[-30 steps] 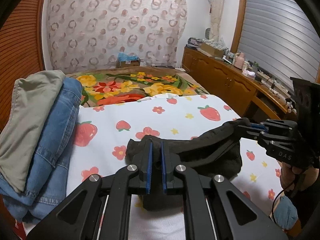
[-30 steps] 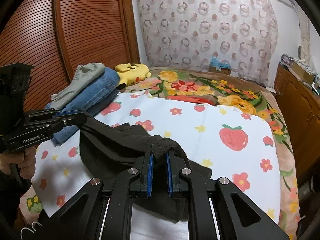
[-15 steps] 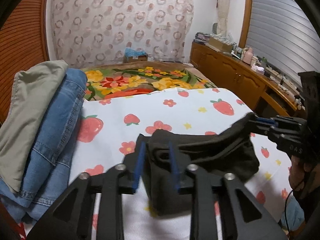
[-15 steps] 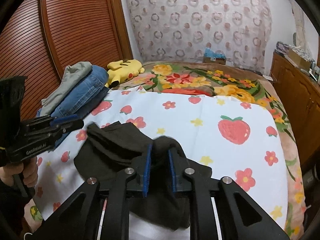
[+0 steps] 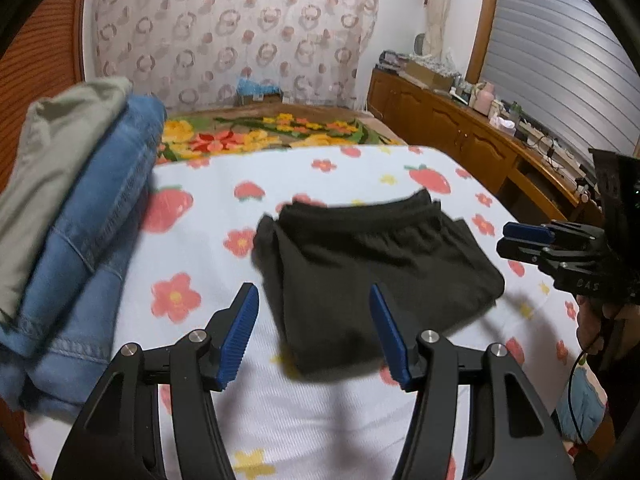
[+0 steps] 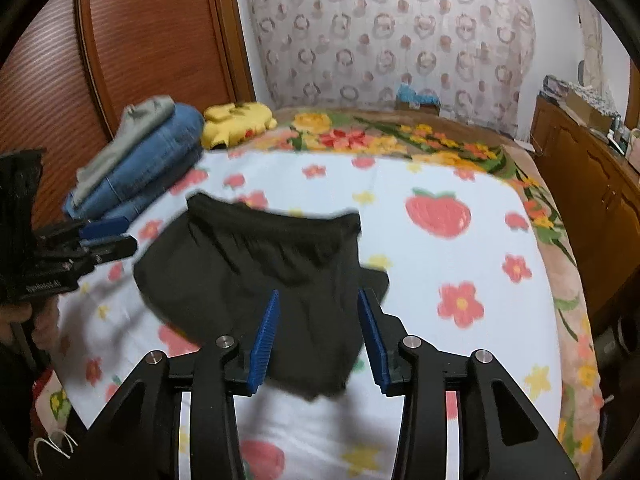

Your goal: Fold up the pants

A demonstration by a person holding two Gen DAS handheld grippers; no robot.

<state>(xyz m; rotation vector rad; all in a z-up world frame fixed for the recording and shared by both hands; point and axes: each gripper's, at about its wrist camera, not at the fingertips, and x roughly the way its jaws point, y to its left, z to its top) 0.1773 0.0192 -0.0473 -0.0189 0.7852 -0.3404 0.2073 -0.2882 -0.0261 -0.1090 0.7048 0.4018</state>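
Black pants lie folded in a flat bundle on the strawberry-print sheet, waistband on the far side. My left gripper hovers at their near left edge, its jaws opening. The blue pads stand apart on either side of the cloth and do not press it. In the right wrist view the same pants lie under my right gripper, whose jaws are also opening and free of the fabric. Each view catches the other gripper side-on: the right gripper, the left gripper.
A stack of folded blue jeans and khaki trousers sits at the sheet's left edge, with a yellow plush toy behind it. A floral blanket covers the far bed. A wooden cabinet runs along the right wall.
Both grippers have let go of the black pants and spread their jaws. The pants, held up between them before, now rest flat on the sheet. Both hands have sunk a little.
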